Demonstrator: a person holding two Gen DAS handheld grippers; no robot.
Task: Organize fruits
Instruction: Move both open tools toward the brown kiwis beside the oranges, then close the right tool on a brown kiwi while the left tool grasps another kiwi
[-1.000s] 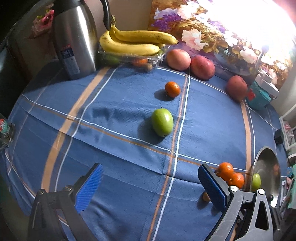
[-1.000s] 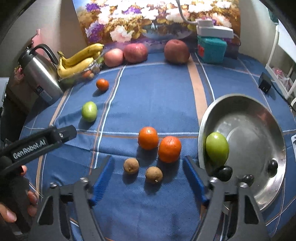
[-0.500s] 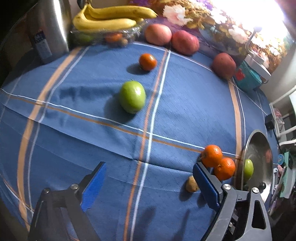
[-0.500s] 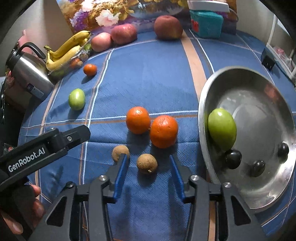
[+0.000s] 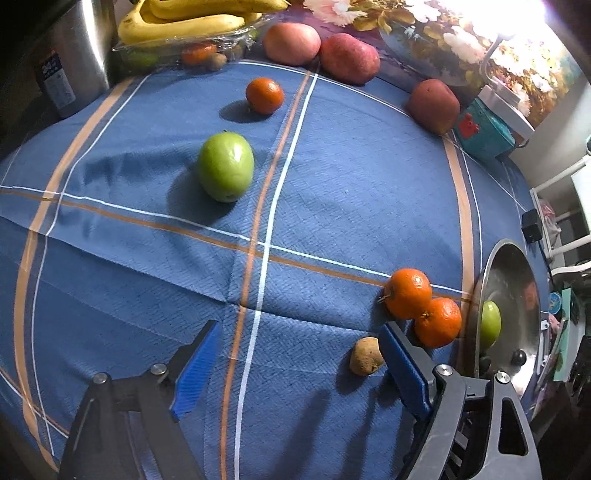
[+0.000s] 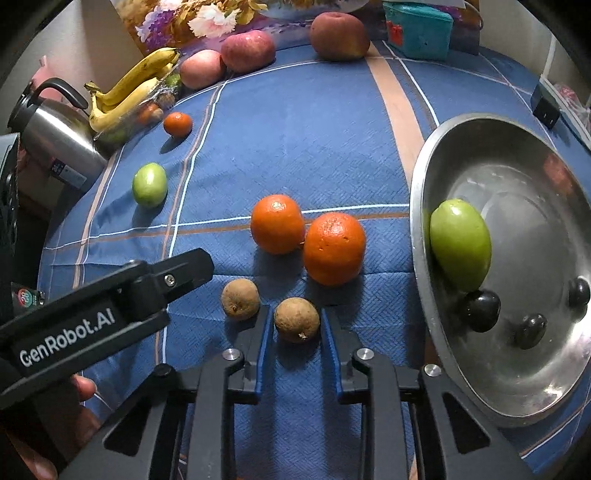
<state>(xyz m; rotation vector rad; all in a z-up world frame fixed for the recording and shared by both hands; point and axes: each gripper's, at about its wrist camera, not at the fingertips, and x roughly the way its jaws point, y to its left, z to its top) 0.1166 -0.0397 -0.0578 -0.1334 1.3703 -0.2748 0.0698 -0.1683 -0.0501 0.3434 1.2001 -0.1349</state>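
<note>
My right gripper [image 6: 296, 323] is shut on a small brown fruit [image 6: 297, 319], a blue pad against each side; the fruit still rests on the blue cloth. A second brown fruit [image 6: 240, 297] lies just left of it. Two oranges [image 6: 277, 224] [image 6: 334, 248] touch each other just beyond. The steel bowl [image 6: 417, 206] at right holds a green fruit [image 6: 461, 243] and three dark berries [image 6: 480, 304]. My left gripper [image 5: 297, 332] is open over bare cloth. Far ahead of it lie a green fruit [image 5: 226, 171] and a small orange [image 5: 265, 95].
At the back stand a steel kettle [image 6: 55, 136], bananas on a clear tray [image 5: 192, 22], three red apples [image 5: 349, 57] and a teal box [image 6: 417, 29]. A black adapter [image 6: 546, 105] lies at the cloth's right edge. A hand [image 6: 79, 387] holds the left tool.
My right gripper moved down and forward and narrowed from wide open onto the brown fruit. The left gripper advanced across the cloth toward the green fruit, staying open.
</note>
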